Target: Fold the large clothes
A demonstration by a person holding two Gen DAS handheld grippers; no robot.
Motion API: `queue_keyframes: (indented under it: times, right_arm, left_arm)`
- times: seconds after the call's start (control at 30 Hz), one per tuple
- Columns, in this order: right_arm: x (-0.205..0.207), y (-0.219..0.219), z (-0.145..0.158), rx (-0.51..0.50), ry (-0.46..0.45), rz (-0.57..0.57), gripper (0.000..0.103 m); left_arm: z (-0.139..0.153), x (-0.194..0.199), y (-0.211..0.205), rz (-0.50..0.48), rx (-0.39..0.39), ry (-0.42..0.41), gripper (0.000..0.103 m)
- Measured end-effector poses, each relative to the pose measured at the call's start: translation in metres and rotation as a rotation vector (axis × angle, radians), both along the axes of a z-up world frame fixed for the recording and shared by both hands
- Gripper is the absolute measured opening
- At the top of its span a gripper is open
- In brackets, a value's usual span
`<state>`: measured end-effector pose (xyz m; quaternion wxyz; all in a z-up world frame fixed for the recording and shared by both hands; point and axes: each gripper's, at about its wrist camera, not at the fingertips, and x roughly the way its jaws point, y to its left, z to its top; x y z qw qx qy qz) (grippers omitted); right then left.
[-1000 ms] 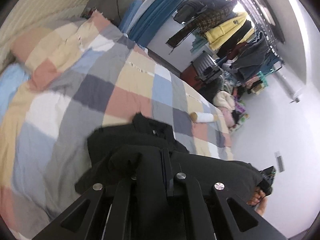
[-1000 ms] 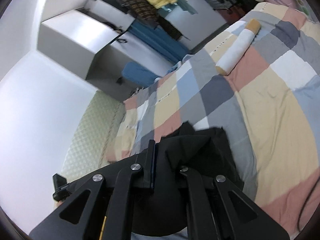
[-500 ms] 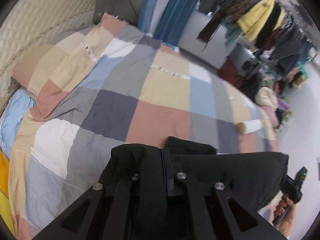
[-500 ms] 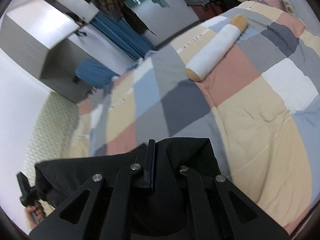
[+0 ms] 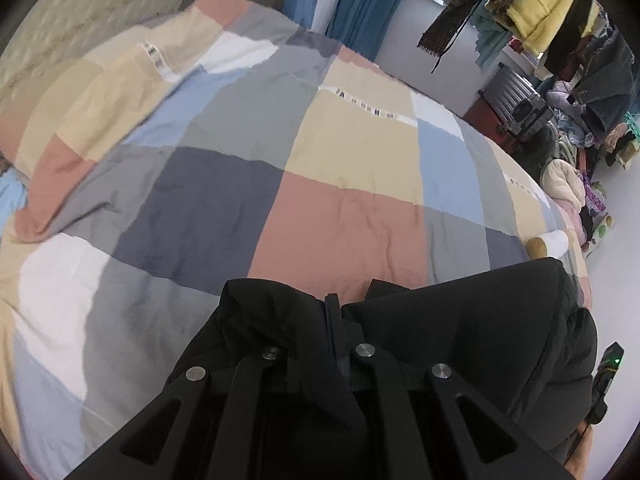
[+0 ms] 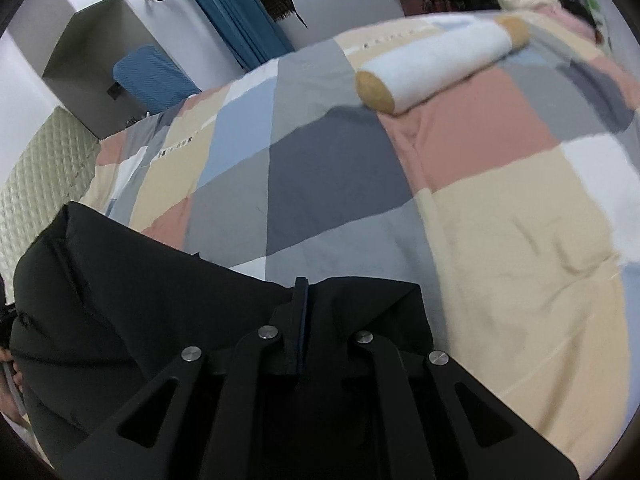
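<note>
Broadly, the biggest thing in view is the bed, covered by a patchwork quilt (image 5: 336, 216) of large flat squares in salmon, sand, pale blue, slate and white, its cotton-like surface softly creased and matte; a quilted, diamond-stitched headboard (image 6: 36, 184) in pale green stands at one end. Next in size is the black garment (image 5: 460, 332), a smooth, slightly puffy piece with a stitched seam along its rounded upper edge, held up just above the near part of the quilt and stretched between the two tools so that it spans the bottom of both wrist views (image 6: 120, 300). Beyond the bed hangs a crowded clothes rail (image 5: 552, 20) with a padded yellow jacket, a dark checked scarf and denim (mostly too jumbled to sort out), beside long blue curtains (image 5: 372, 4) falling in straight pleats. A ribbed grey suitcase (image 5: 516, 96) stands on the floor near the rail. On the quilt's far side lies a cylindrical bolster (image 6: 436, 64), white and fuzzy around the body with tan flat ends, well apart from the garment. The left gripper (image 5: 333, 312) has its thin black jaws pressed together on a bunched fold of the garment's edge, fabric spilling over both sides; the right gripper (image 6: 300, 300) likewise pinches the cloth, its jaws closed on a flat, taut hem.
</note>
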<state>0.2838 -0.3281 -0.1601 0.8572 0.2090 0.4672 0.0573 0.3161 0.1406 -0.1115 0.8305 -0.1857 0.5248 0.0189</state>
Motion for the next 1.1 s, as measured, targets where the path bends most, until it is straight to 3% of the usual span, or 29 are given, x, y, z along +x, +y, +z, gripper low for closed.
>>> queue_keyframes:
  times: [0.17,0.33,0.57,0.7,0.73,0.8,0.83,0.87,0.93,1.1]
  right_arm:
    - [0.014,-0.001,-0.029,0.072,0.036,-0.008,0.005]
    - [0.005,-0.001,-0.046,0.140,0.005,-0.041,0.005]
    - [-0.025,0.001,-0.027,0.144,-0.051,-0.034,0.010]
    - [-0.044,-0.002,-0.012,0.176,-0.068,-0.051,0.014]
    - [-0.051,-0.003,-0.006,0.186,-0.079,-0.055,0.022]
    - [-0.065,-0.005,0.007,0.195,-0.114,-0.061,0.045]
    - [-0.073,-0.006,0.013,0.195,-0.135,-0.068,0.064]
    - [-0.084,-0.007,0.023,0.181,-0.165,-0.084,0.079]
    - [-0.102,-0.008,0.039,0.155,-0.221,-0.102,0.080]
    - [-0.138,0.006,0.085,-0.005,-0.379,-0.154,0.080]
  left_arm:
    - [-0.027,0.011,-0.008,-0.005,-0.014,0.009,0.008]
    - [-0.020,-0.005,-0.014,-0.011,-0.013,-0.046,0.008]
    - [-0.001,-0.050,-0.002,-0.037,-0.059,-0.158,0.008]
    - [0.022,-0.083,0.009,-0.030,-0.102,-0.227,0.014]
    - [0.028,-0.091,0.013,-0.022,-0.113,-0.229,0.020]
    - [0.042,-0.112,0.021,-0.006,-0.138,-0.237,0.040]
    - [0.050,-0.124,0.024,-0.004,-0.136,-0.256,0.064]
    - [0.059,-0.137,0.027,0.011,-0.126,-0.299,0.080]
    - [0.076,-0.165,0.032,0.040,-0.098,-0.398,0.085]
    - [0.098,-0.189,-0.003,-0.062,0.022,-0.442,0.085]
